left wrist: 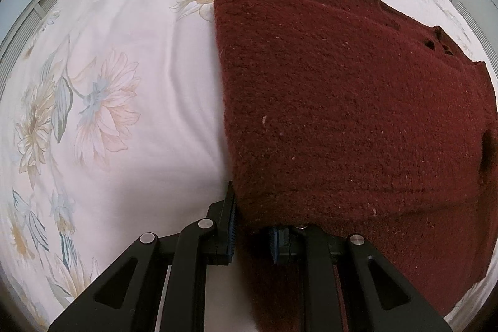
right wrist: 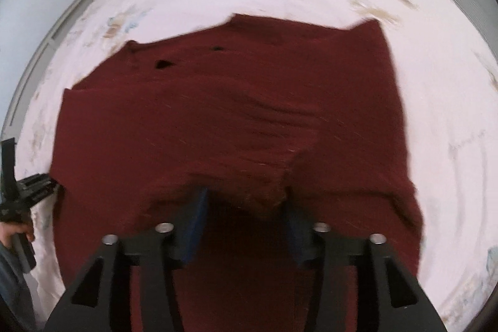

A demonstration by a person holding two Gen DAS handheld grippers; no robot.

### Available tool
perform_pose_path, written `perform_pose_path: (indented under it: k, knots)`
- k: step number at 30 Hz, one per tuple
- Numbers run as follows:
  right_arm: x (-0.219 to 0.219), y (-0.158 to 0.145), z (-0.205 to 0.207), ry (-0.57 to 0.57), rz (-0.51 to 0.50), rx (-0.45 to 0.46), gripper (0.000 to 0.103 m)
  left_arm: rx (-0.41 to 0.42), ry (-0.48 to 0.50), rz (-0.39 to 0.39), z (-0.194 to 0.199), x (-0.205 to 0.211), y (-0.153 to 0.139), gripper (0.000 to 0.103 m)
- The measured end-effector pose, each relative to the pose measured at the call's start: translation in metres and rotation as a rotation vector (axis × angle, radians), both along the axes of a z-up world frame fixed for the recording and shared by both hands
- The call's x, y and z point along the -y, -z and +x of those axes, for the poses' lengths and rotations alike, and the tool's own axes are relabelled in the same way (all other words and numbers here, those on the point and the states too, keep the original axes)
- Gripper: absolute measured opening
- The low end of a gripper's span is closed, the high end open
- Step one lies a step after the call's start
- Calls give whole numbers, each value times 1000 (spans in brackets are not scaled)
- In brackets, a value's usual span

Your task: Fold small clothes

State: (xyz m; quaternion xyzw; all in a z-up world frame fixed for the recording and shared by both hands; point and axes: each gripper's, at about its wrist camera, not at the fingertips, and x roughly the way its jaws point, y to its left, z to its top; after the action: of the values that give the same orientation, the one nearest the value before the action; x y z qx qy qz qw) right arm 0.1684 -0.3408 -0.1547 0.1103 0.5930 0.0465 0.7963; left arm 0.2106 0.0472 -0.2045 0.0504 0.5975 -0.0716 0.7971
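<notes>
Left wrist view:
Sweater (left wrist: 342, 101): dark red knit, spread on the flowered bedsheet (left wrist: 109, 77), near edge lifted.
Left gripper (left wrist: 253, 234): clamped on the sweater's near left corner, cloth draped over the right finger.

Right wrist view:
Sweater (right wrist: 233, 114): blurred, near hem bunched and raised.
Right gripper (right wrist: 246, 207): jaws apart, cloth bunched between; whether gripping, cannot tell.
Left gripper (right wrist: 37, 185): at the sweater's left edge.

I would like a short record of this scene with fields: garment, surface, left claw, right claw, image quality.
garment: dark red knitted sweater, lying spread out
surface: bed sheet with a flower print
left claw: at the sweater's near left corner, fabric between the jaws
right claw: at the near edge, fabric bunched between the jaws; grip unclear
image quality: right wrist view blurred, left wrist view sharp
</notes>
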Motion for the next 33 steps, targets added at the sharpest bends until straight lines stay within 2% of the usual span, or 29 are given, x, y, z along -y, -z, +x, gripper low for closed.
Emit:
perform_pose_path:
  k: [4,6,8,12,16,19,21,22,23,24,25,27,33]
  knots:
    - [22,0,-15,26,-12,-63,58,1,0,0,0,0,1,15]
    - [31,-7,-19,34,7,-52,62,1,2,1,-1,1,1,15]
    - [40,-18,-19,51,7,-37,71,1,4,3,-1,1,1,15]
    - [52,-27,-1,81,-23,-21,75,-3,2,6,1,2,2,15]
    - [45,-8,29,73,-32,-43,75,3,0,11,1,4,2,15]
    - [26,19,49,18,-92,-96,75,10,-10,7,-2,4,1,15]
    - [14,27,53,-13,-93,-84,75,21,-6,18,-4,6,0,15]
    - [10,27,53,-23,-87,-71,70,27,1,27,-5,7,-1,15]
    - [6,26,53,-39,-80,-51,43,34,9,40,-6,10,-1,15]
    - [4,24,53,-48,-78,-47,28,38,13,46,-7,12,-1,15]
    - [2,22,53,-52,-77,-48,17,41,14,51,-7,13,-2,15]
    - [1,13,53,-63,-65,-22,13,45,10,53,-8,15,-2,15]
    - [11,-35,53,-41,-135,163,13,65,14,69,-12,24,-8,15]
